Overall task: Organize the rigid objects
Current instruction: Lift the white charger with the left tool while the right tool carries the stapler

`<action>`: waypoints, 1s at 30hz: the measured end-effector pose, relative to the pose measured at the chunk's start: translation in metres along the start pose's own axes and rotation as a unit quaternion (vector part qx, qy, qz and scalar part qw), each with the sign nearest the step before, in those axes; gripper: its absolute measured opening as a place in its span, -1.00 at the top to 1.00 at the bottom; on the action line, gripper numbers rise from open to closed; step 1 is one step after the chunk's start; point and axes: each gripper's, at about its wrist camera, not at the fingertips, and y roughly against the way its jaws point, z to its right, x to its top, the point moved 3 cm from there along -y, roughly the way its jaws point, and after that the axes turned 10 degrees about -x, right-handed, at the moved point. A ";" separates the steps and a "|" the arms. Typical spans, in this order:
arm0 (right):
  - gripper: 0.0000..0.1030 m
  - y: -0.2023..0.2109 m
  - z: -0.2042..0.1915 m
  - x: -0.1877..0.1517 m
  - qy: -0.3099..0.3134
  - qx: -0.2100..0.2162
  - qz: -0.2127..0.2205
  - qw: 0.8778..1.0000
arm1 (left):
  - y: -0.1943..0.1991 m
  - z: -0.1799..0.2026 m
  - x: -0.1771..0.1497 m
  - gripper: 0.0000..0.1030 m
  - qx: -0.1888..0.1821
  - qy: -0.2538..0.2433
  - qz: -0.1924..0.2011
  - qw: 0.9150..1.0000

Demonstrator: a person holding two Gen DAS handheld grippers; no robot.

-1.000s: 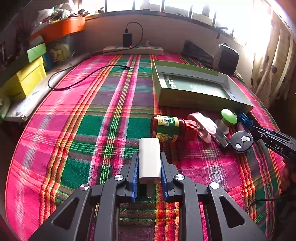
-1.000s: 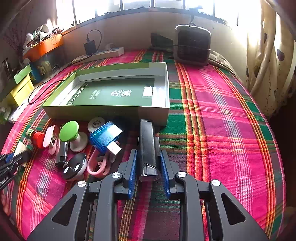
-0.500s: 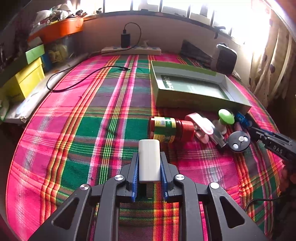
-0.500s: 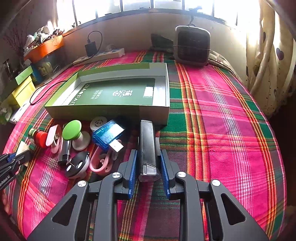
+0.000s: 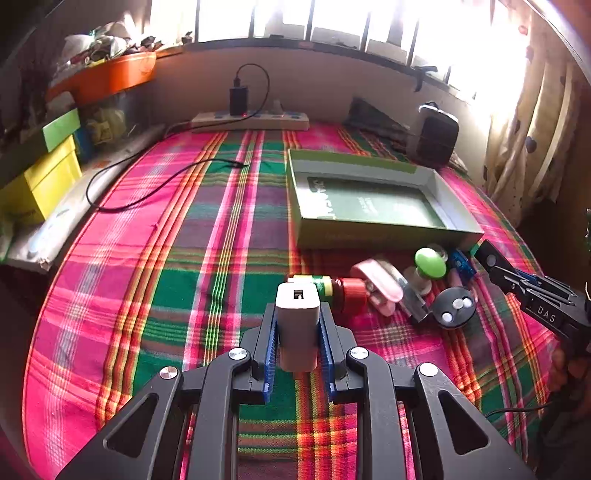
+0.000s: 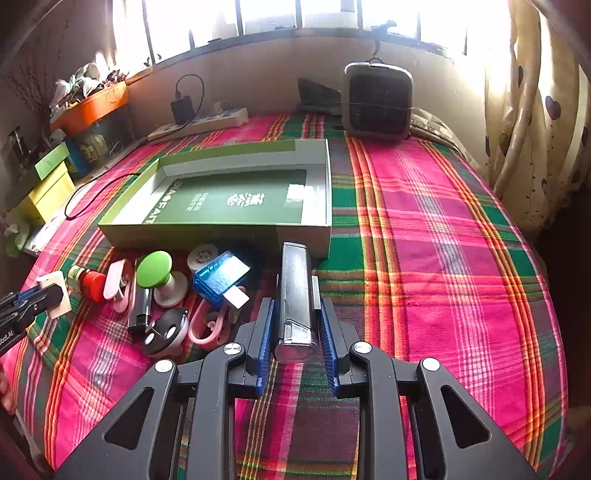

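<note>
My left gripper (image 5: 297,334) clamps a charger (image 5: 297,325) of smooth matt white plastic. My right gripper (image 6: 296,334) holds a glossy dark lighter (image 6: 295,291) with a shiny metal strip. The cloth (image 6: 424,258) is woven plaid; the box (image 6: 221,230) looks like matt cardboard.

1. Daylight pours through the window (image 5: 332,22) along the top of both views, blown out white.
2. Glare washes the curtain (image 6: 535,110) at upper right.
3. Corners fall dark; fisheye bends the edges.
4. The centre stays sharp.
</note>
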 end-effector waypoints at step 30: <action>0.52 -0.021 -0.011 0.075 0.018 0.000 0.023 1.000 | -0.050 0.010 0.099 0.62 -0.058 -0.029 0.006 0.998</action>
